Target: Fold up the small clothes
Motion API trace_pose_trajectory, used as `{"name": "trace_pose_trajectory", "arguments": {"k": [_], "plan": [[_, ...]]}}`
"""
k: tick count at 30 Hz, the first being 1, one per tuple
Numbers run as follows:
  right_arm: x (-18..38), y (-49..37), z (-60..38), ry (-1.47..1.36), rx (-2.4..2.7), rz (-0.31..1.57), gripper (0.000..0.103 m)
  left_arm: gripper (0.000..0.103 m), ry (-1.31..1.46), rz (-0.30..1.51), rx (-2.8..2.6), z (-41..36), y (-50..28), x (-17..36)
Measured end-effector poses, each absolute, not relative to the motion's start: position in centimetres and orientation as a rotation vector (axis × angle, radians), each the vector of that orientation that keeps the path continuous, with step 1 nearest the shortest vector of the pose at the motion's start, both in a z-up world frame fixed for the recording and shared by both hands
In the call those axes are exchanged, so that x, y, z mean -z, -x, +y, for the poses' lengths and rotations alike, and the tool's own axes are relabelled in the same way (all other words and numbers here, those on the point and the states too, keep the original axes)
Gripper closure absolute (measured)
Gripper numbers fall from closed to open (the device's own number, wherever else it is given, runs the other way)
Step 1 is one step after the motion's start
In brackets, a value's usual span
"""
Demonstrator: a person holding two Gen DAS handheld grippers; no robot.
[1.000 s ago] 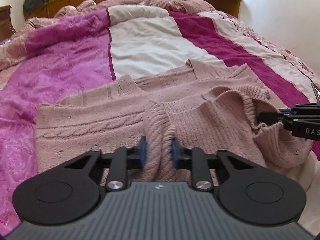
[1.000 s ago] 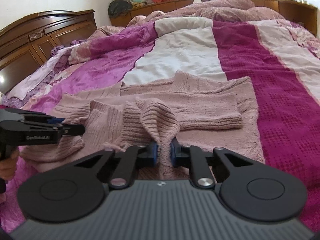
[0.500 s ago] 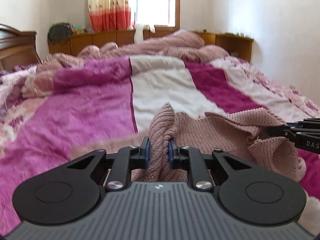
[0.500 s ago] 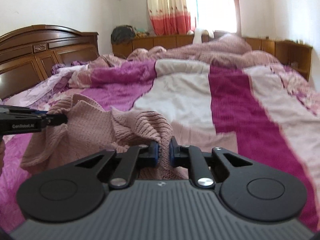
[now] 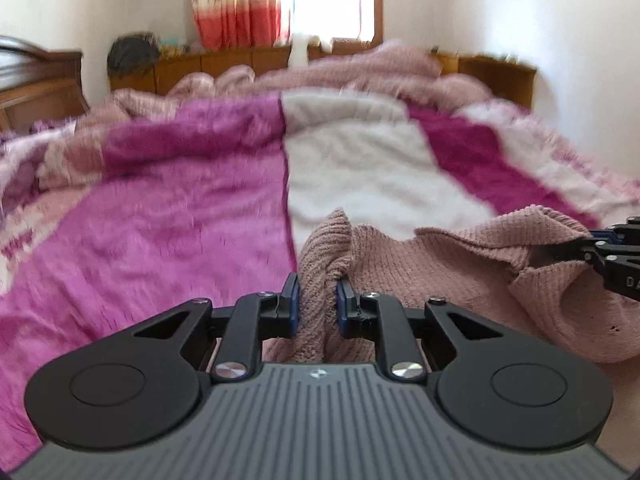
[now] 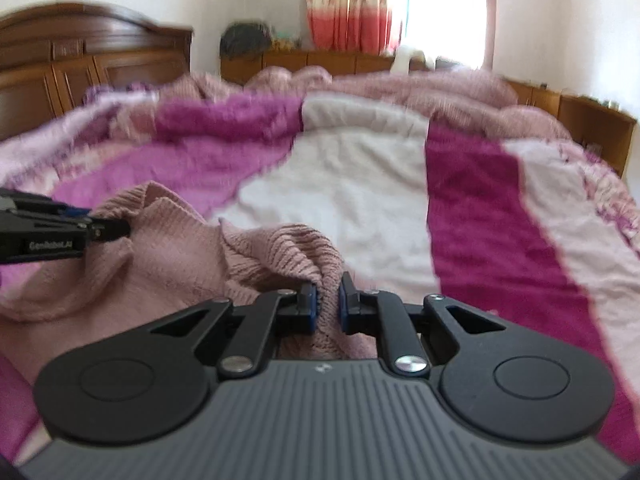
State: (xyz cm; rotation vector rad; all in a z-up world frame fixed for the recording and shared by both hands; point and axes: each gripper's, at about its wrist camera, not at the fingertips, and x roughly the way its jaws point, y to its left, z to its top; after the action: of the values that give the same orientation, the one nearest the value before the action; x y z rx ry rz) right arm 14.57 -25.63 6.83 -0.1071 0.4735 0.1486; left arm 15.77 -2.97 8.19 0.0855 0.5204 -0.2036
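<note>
Pinching the pink knit sweater [image 5: 432,264] at two spots, I have both grippers clamped: left gripper [image 5: 318,300] low centre of its frame, right gripper [image 6: 328,300] likewise in its own. Between them the sweater hangs bunched above the striped bedspread [image 5: 160,216], filling the lower frame.

Both wrist cameras sit low, side by side, facing up the bed [image 5: 192,216].
</note>
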Motion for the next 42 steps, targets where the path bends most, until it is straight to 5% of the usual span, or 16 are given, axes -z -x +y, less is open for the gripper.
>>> {"name": "trace_pose_trajectory", "arguments": {"k": [4,10,22,42], "plan": [[-3.5,-16.2,-25.8,0.103,-0.114,0.534,0.085,0.082,-0.109,0.587,0.157,-2.8,-17.9,-4.4],[-3.8,-15.8,-27.4,0.017,-0.067,0.52,0.053,0.058,-0.079,0.61,0.139,-1.7,-18.8,-3.4],[-7.0,-10.6,-29.6,-0.114,-0.032,0.47,0.053,0.037,-0.118,0.602,0.112,0.3,-13.9,-7.9],[-7.8,-4.7,-29.2,-0.213,-0.044,0.45,0.052,0.031,-0.2,0.611,0.145,-1.4,-7.6,-9.1]]}}
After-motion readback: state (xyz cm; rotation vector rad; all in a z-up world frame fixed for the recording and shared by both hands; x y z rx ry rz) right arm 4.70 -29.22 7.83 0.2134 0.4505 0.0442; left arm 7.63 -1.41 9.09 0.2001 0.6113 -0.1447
